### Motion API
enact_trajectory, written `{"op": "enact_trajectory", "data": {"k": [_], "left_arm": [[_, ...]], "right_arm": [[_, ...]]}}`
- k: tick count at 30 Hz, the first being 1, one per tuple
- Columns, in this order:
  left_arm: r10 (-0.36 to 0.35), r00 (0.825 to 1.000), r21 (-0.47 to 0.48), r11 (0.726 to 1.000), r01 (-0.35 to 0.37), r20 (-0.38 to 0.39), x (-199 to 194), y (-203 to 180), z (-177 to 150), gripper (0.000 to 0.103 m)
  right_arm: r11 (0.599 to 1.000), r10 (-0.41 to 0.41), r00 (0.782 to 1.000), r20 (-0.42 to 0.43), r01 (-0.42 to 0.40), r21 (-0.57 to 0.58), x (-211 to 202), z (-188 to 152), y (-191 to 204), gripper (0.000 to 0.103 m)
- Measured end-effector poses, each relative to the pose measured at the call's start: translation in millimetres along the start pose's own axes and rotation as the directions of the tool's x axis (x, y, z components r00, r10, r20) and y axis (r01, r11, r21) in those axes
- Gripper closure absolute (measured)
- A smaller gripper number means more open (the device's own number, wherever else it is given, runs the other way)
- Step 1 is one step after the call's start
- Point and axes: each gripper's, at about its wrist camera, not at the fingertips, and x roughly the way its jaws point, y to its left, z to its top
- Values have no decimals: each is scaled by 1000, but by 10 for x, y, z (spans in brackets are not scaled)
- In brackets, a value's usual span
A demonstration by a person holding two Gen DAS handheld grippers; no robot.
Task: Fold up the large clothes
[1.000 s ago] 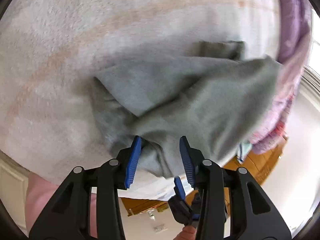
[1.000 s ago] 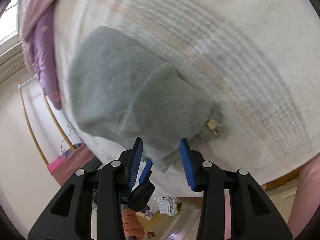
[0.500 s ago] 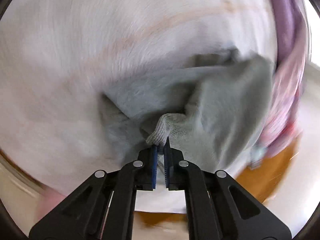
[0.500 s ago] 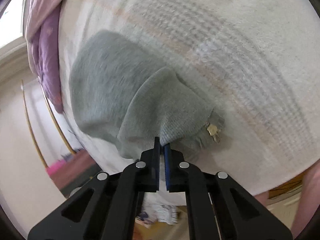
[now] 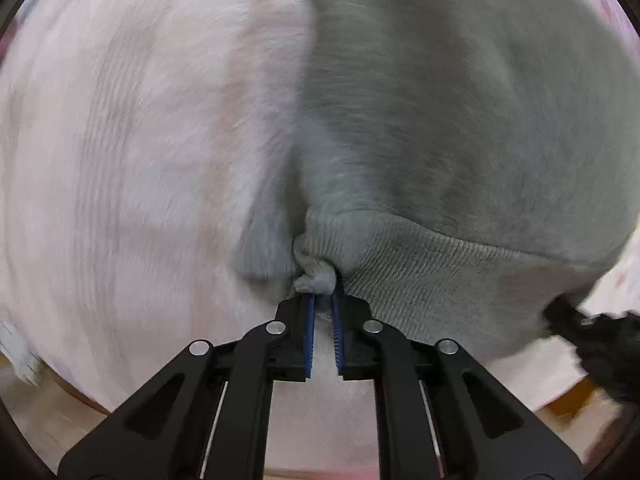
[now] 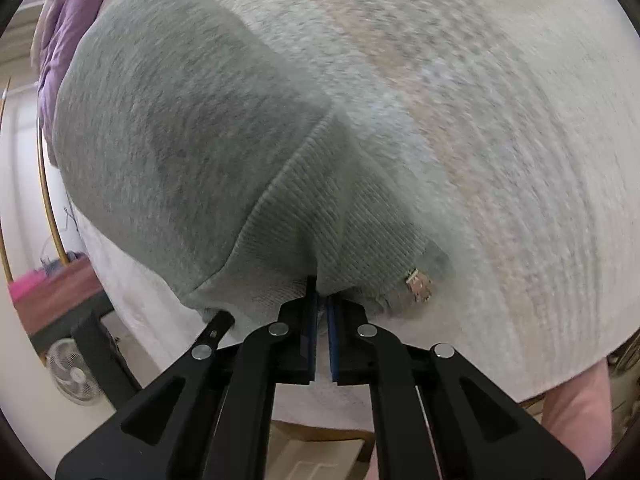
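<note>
A grey sweatshirt (image 5: 460, 100) with a ribbed hem lies on a white blanket (image 5: 140, 140). My left gripper (image 5: 322, 300) is shut on a bunched corner of its ribbed hem. In the right wrist view the same sweatshirt (image 6: 180, 120) spreads up and to the left, and my right gripper (image 6: 321, 304) is shut on the ribbed hem at its other corner. A small tan label (image 6: 418, 286) sits on the hem just right of the right gripper. The right gripper also shows as a black blur at the right edge of the left wrist view (image 5: 600, 344).
The white blanket with faint beige stripes (image 6: 500, 120) covers the bed. Purple and pink bedding (image 6: 76, 24) is piled at the far end. A white fan (image 6: 76, 372) and a dark table leg (image 6: 104, 356) stand on the floor to the left.
Both grippers went from open beside the sweatshirt to shut on its ribbed hem. The sweatshirt has since been drawn out flatter and now fills more of both views.
</note>
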Motion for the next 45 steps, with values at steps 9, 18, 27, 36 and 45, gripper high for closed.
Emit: {"op": "enact_trajectory", "data": {"k": [9,18,27,36,45], "left_arm": [[107,993,-10,994,-107,39,-615,200,-25,45],[71,985,3,997,-72,156,-1155,188,535,48],[-83,988,-7,996,85,128,-464,-516,1273,30],[-221,973,-20,975,223,60,-570,62,933,20],[-639,769,-125,764,633,-17,45,429,895,5]], "right_arm": [[975,-6,999,40,14,-223,-696,-66,258,52],[841,2,978,210,112,-530,-1069,301,790,78],[849,-97,967,237,205,-486,-391,852,1100,64],[844,-41,969,244,164,-510,-816,591,928,11],[922,190,973,-127,-222,-317,-131,894,130,6]]}}
